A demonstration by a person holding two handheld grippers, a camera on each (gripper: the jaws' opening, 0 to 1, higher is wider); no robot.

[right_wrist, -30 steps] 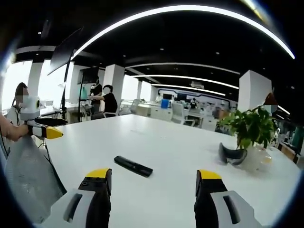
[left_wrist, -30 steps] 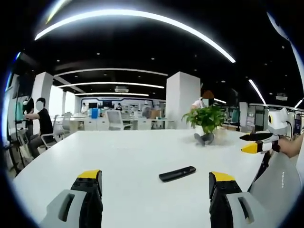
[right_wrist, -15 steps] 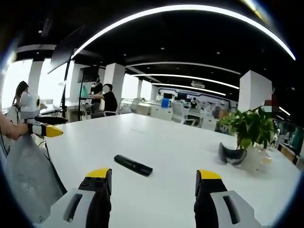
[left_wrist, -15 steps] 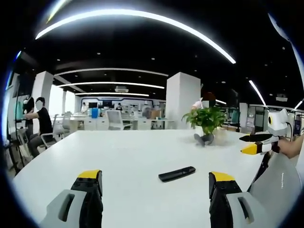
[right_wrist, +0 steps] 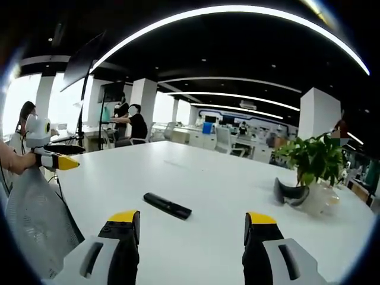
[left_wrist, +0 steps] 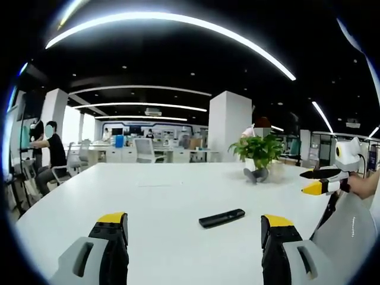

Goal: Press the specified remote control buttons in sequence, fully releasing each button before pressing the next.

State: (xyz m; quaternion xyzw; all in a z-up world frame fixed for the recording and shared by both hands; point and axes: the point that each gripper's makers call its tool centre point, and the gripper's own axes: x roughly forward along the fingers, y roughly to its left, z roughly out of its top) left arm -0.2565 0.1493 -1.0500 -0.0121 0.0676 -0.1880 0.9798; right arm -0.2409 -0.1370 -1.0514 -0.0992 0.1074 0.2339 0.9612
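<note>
A slim black remote control (left_wrist: 221, 218) lies flat on the white table (left_wrist: 160, 196), a little ahead of my left gripper (left_wrist: 195, 224), whose yellow-tipped jaws stand wide apart with nothing between them. In the right gripper view the same remote (right_wrist: 167, 206) lies ahead and slightly left of my right gripper (right_wrist: 193, 222), also open and empty. Each gripper appears in the other's view: the right gripper (left_wrist: 314, 180) at the right edge, the left gripper (right_wrist: 56, 158) at the left edge, both held above the table's near edge.
A potted green plant (left_wrist: 260, 149) and a dark curved object (right_wrist: 290, 194) stand at the table's far side. A person's light sleeve (left_wrist: 350, 228) shows at the right. Office chairs, desks and seated people (left_wrist: 50, 155) lie beyond the table.
</note>
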